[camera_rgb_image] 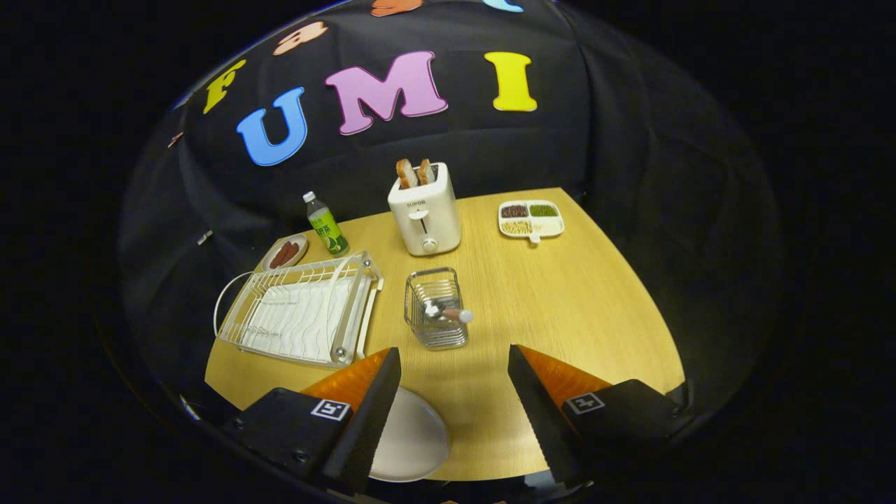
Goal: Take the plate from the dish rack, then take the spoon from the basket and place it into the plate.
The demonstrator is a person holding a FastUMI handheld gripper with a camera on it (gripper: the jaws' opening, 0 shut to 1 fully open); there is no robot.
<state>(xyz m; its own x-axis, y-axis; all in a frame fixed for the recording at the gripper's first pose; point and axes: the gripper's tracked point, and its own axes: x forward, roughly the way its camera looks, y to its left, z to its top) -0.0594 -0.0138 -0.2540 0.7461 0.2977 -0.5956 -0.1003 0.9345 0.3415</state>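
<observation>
Gripper (453, 364) held above the near part of a wooden table (574, 308), its two fingers spread wide apart with nothing between them but bare tabletop; white plate (413, 441) lying flat on the table just inside the left finger, partly hidden under that finger and close to the table's near edge; wire basket (435, 308) standing just ahead of the fingers, slightly left of the gap between them, with a spoon (448, 312) lying across its top, the pale handle pointing right past the basket's rim; white dish rack (301, 311) ahead and to the left, beside the basket but apart from it, its left side close to the table's left edge; beyond the rack, a small dish of sausages (285, 253) and an upright green bottle (326, 224); white toaster (425, 208) with two bread slices standing in its slots, beyond the basket; divided tray of beans and grains (531, 219) near the far right edge; a broad stretch of open tabletop ahead of the right finger, running to the curved right edge.
</observation>
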